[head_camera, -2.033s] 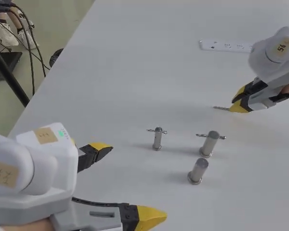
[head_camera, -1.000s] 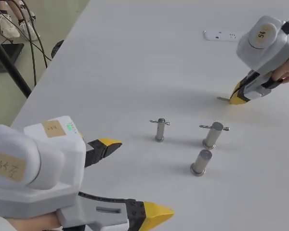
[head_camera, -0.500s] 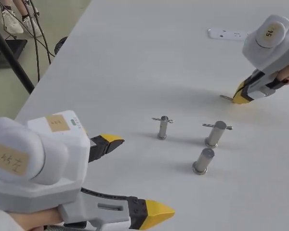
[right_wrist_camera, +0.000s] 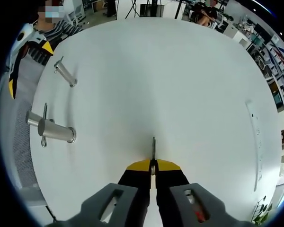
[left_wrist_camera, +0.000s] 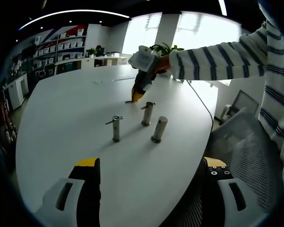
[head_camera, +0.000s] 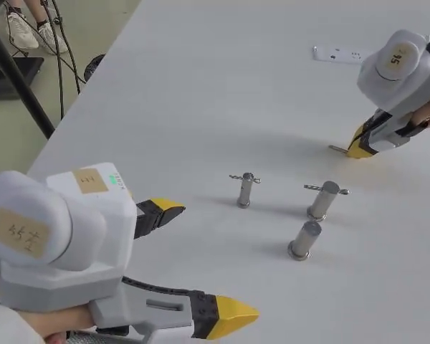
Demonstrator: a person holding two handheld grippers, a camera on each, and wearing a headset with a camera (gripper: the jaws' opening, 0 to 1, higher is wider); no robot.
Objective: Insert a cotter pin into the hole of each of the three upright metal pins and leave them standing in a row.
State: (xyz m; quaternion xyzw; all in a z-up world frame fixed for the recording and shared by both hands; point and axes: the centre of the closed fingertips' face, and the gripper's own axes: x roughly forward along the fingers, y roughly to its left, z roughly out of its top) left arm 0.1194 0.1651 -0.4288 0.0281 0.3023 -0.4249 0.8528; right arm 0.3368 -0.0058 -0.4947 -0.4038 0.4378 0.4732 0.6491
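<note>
Three upright metal pins stand on the white table. The slim left pin (head_camera: 245,190) and the right pin (head_camera: 322,201) each carry a cotter pin through the top. The front pin (head_camera: 304,240) has none. The third cotter pin (head_camera: 336,149) lies at the table surface beyond them, and my right gripper (head_camera: 358,150) is shut on it; it sticks out ahead of the tips (right_wrist_camera: 154,147). My left gripper (head_camera: 201,261) hangs open near the front left, well short of the pins (left_wrist_camera: 147,113), with nothing between its fingers.
A white power strip (head_camera: 337,54) lies far back on the table. The table's left edge drops to the floor, where a dark stand leg (head_camera: 18,79) and cables are. A person's striped sleeve (left_wrist_camera: 217,56) reaches in behind the right gripper.
The right gripper has stayed low at the table with the cotter pin and has tipped a little more upright. The left gripper has hardly moved; the head camera has shifted slightly.
</note>
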